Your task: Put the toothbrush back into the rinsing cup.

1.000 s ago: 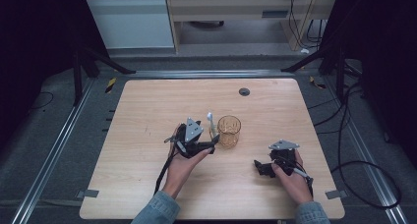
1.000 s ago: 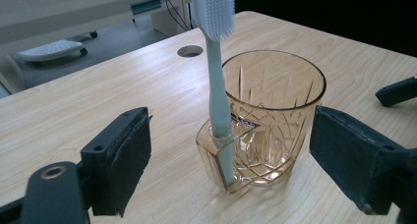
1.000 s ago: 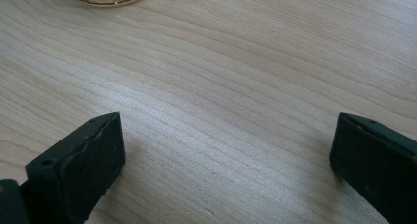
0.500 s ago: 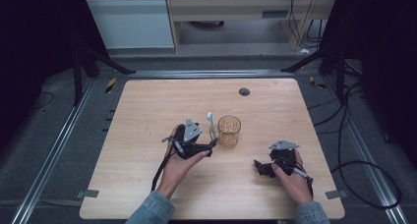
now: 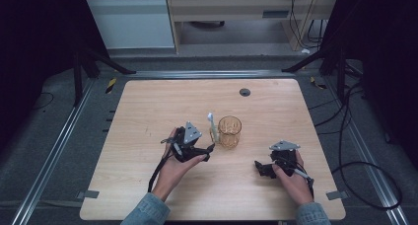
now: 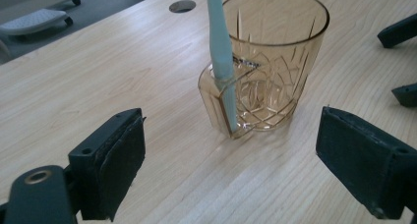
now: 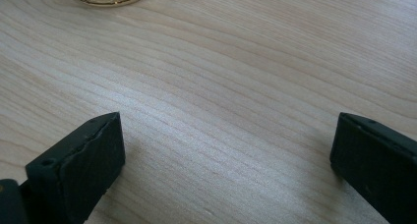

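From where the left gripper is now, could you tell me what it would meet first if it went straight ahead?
Most likely the toothbrush, standing in the handle slot on the near side of the amber glass. The left gripper has its jaws open and points at both.

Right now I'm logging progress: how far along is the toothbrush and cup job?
Done, it seems: the toothbrush stands upright in the side holder of the amber cup. In hand: nothing; the left hand-held gripper faces the cup, jaws open and apart from it. The right hand-held gripper rests open on the table. Little looks left beyond pulling the grippers away.
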